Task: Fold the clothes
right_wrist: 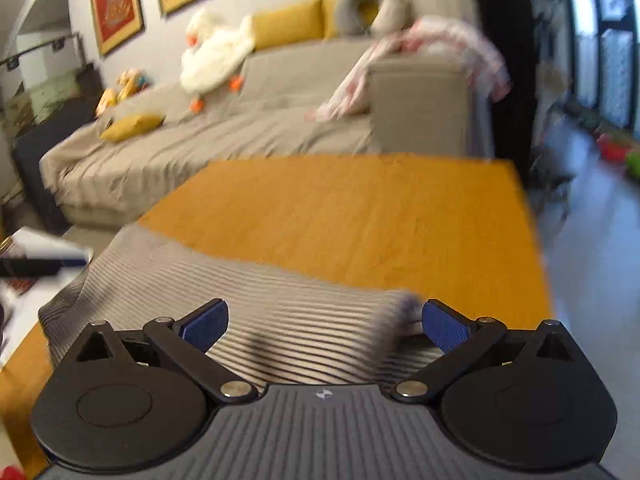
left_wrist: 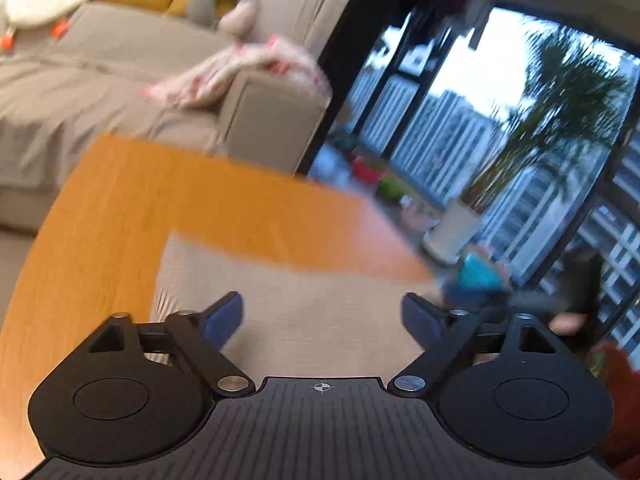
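Observation:
A grey-and-white striped garment (left_wrist: 280,280) lies flat on the orange wooden table (left_wrist: 120,200), its far edge running straight across the wood. My left gripper (left_wrist: 322,300) hovers just above it, blue pads spread wide, nothing between them. In the right wrist view the same striped garment (right_wrist: 280,280) shows a raised fold near its right end on the table (right_wrist: 360,208). My right gripper (right_wrist: 324,308) stands open over that fold, and its pads do not press the cloth. Both views are blurred by motion.
A beige sofa (right_wrist: 240,128) stands behind the table, with a pink patterned cloth (right_wrist: 432,52) over its armrest, a white plush duck (right_wrist: 216,56) and yellow cushions. Tall windows (left_wrist: 460,120) are on the right. A hand (left_wrist: 568,324) shows blurred at the table's right end.

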Available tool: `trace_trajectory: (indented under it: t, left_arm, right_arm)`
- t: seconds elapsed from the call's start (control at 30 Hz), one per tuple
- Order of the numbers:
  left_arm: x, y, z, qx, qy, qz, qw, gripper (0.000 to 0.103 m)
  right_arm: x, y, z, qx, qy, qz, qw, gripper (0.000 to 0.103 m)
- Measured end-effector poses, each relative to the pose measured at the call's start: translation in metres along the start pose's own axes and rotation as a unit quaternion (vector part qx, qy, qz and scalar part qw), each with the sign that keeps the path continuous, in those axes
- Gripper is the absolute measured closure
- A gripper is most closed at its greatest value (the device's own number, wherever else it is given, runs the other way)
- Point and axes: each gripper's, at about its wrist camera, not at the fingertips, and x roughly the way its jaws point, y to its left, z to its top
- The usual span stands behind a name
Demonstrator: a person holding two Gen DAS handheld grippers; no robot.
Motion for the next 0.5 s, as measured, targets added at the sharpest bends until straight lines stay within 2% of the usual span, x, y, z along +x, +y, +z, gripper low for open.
trace_trajectory:
  t: [0.07, 0.1, 0.17, 0.23, 0.3, 0.37, 0.4, 0.5]
  left_arm:
    - [0.019, 0.01, 0.009, -0.006, 0.014, 0.015, 0.9998, 0.007]
    - [0.033, 0.019, 0.01, -0.021, 0.037, 0.03, 0.9986, 0.007]
    - [0.062, 0.04, 0.009, -0.057, 0.085, 0.056, 0.9931, 0.01]
    - [0.071, 0.046, 0.01, -0.056, 0.089, 0.048, 0.9932, 0.01]
    - [0.071, 0.045, 0.01, -0.055, 0.091, 0.045, 0.9933, 0.008]
    - [0.07, 0.045, 0.007, -0.046, 0.09, 0.043, 0.9939, 0.008]
    - [0.07, 0.044, 0.006, -0.043, 0.089, 0.043, 0.9941, 0.008]
    - [0.071, 0.044, 0.005, -0.038, 0.086, 0.041, 0.9947, 0.008]
  right_arm:
    - [0.013, 0.008, -0.002, -0.019, 0.022, -0.011, 1.0, 0.0]
    - [0.02, 0.007, -0.003, -0.02, 0.042, -0.01, 0.999, 0.0]
    - [0.02, -0.006, -0.003, 0.01, 0.06, 0.017, 0.998, 0.0]
    - [0.017, -0.018, -0.002, 0.033, 0.076, 0.045, 0.996, 0.0]
    - [0.011, -0.021, -0.001, 0.029, 0.094, 0.058, 0.993, 0.0]
    - [-0.002, -0.022, 0.0, 0.03, 0.078, 0.05, 0.995, 0.0]
    - [-0.008, -0.022, 0.001, 0.025, 0.057, 0.041, 0.997, 0.0]
    - [-0.02, -0.023, 0.012, -0.005, -0.02, -0.03, 0.999, 0.0]
